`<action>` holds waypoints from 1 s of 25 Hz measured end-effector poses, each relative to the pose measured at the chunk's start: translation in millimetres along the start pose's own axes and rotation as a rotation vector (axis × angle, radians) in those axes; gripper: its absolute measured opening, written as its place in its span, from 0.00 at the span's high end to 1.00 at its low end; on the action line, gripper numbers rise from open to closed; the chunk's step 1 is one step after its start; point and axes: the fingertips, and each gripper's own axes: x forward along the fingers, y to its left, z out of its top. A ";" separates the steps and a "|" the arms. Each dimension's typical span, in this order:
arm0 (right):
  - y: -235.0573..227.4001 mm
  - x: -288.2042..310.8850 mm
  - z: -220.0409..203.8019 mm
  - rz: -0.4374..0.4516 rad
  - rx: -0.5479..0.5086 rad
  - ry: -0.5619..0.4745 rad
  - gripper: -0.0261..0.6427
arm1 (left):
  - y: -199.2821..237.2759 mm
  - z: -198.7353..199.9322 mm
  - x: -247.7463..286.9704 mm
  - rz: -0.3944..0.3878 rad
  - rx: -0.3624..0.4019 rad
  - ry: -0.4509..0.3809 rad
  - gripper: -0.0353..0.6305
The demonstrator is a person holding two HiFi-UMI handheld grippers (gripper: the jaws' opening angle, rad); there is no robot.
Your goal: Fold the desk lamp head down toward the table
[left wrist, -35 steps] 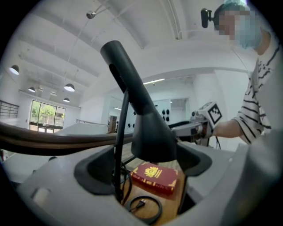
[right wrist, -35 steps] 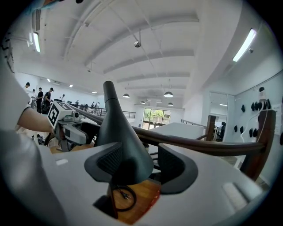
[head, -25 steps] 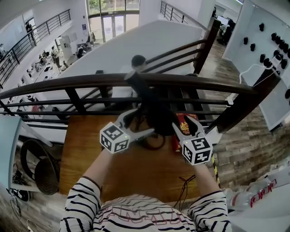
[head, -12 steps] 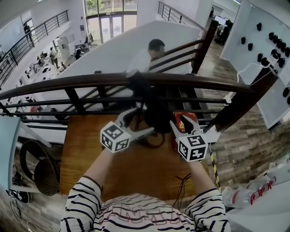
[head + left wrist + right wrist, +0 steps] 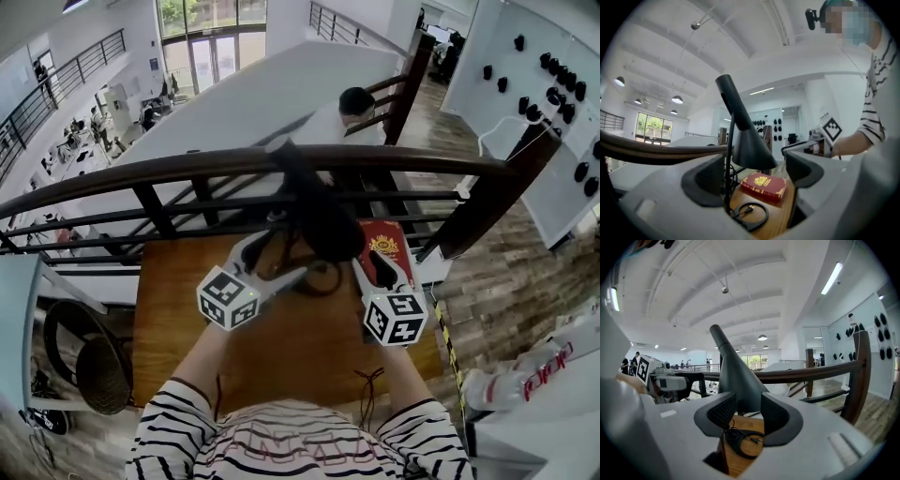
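A black desk lamp stands on the wooden table, its cone head raised on a thin stem. My left gripper is open at the lamp's left. The stem stands between its wide jaws, close to the left pad, and the head hangs beyond. My right gripper is at the head's right. Its jaws have just been closing, and the cone rises just past the gap. The pads do not visibly press on it.
A red book lies on the table right of the lamp. A black cable loop lies at the lamp's foot. A dark wooden railing runs along the table's far edge, with a person beyond it. Another cable hangs at the near edge.
My right gripper has rolled and moved in toward the lamp head, its jaws narrower. The left gripper has slid a little left and nearer. The person behind the railing has walked right.
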 end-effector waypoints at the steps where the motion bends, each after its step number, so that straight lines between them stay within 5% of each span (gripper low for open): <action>1: 4.2 -6.6 -2.5 -0.007 0.015 -0.008 0.72 | -3.1 -1.1 -5.3 -0.002 0.000 0.002 0.33; 5: 26.2 -28.5 -14.2 -0.026 0.069 -0.032 0.78 | -8.5 -8.6 -29.4 0.007 -0.012 0.011 0.39; 13: 72.5 -61.5 -41.6 -0.069 0.134 -0.017 0.86 | -21.4 -11.7 -84.5 0.015 -0.027 -0.028 0.78; 19: 101.5 -77.5 -50.1 -0.100 0.169 -0.025 0.95 | -21.4 -20.0 -117.9 0.018 -0.065 -0.015 0.93; 25: 126.5 -90.0 -69.1 -0.129 0.208 -0.018 0.96 | -30.3 -35.5 -140.2 -0.018 -0.071 0.028 0.94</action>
